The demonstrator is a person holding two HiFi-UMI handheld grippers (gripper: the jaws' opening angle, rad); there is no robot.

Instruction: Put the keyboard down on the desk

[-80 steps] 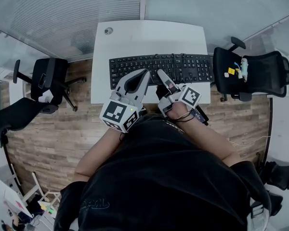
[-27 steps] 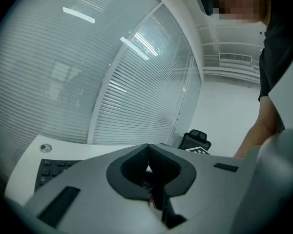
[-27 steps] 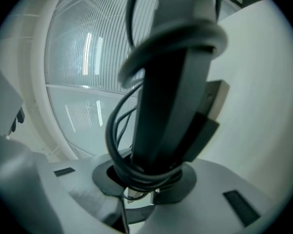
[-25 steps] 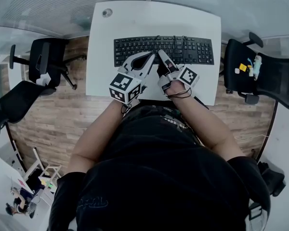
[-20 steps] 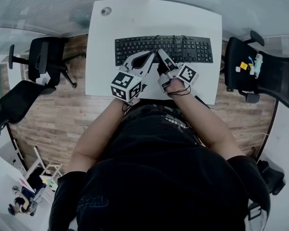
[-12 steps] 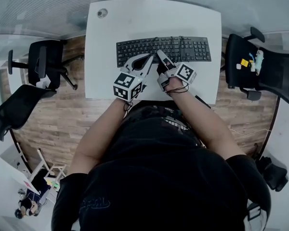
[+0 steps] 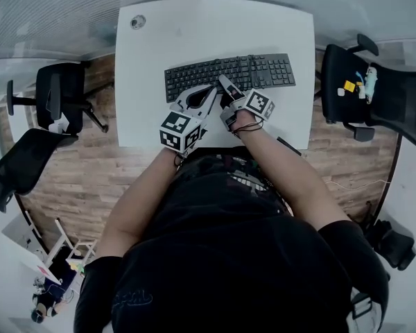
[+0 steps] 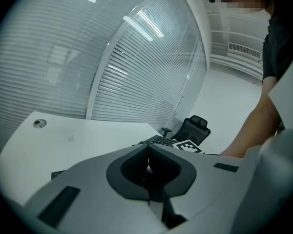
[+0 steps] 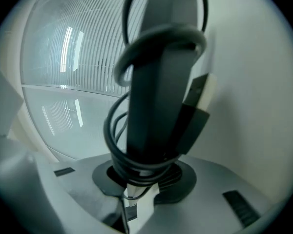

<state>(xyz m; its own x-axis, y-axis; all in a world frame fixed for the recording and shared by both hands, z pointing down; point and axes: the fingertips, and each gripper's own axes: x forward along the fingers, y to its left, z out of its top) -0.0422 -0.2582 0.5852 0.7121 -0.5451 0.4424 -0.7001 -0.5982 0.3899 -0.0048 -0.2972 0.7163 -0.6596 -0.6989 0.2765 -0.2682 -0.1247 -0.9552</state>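
A black keyboard [image 7: 263, 68] sits slightly askew over the middle of the white desk [image 7: 194, 26]. My right gripper [image 7: 224, 83] is shut on its near edge. In the right gripper view the keyboard [image 9: 156, 82] appears edge-on between the jaws, with its black cable [image 9: 115, 126] wound round it and the plug [image 9: 198, 116] hanging beside. My left gripper [image 7: 213, 89] lies flat, jaws shut with nothing between them, tips at the keyboard's near edge. Beyond those tips [image 8: 147, 152] a strip of keyboard [image 8: 161, 141] shows. Whether the keyboard touches the desk I cannot tell.
A round grommet [image 7: 137, 22] marks the desk's far left corner. A black office chair [image 7: 381, 89] with small items on it stands right of the desk, and two more chairs [image 7: 55, 103] [image 7: 21, 161] stand left. Glass walls with blinds lie behind.
The keyboard has turned a little, its left end coming nearer to me and its right end going away. Both grippers have moved with it, the right one keeping its grip.
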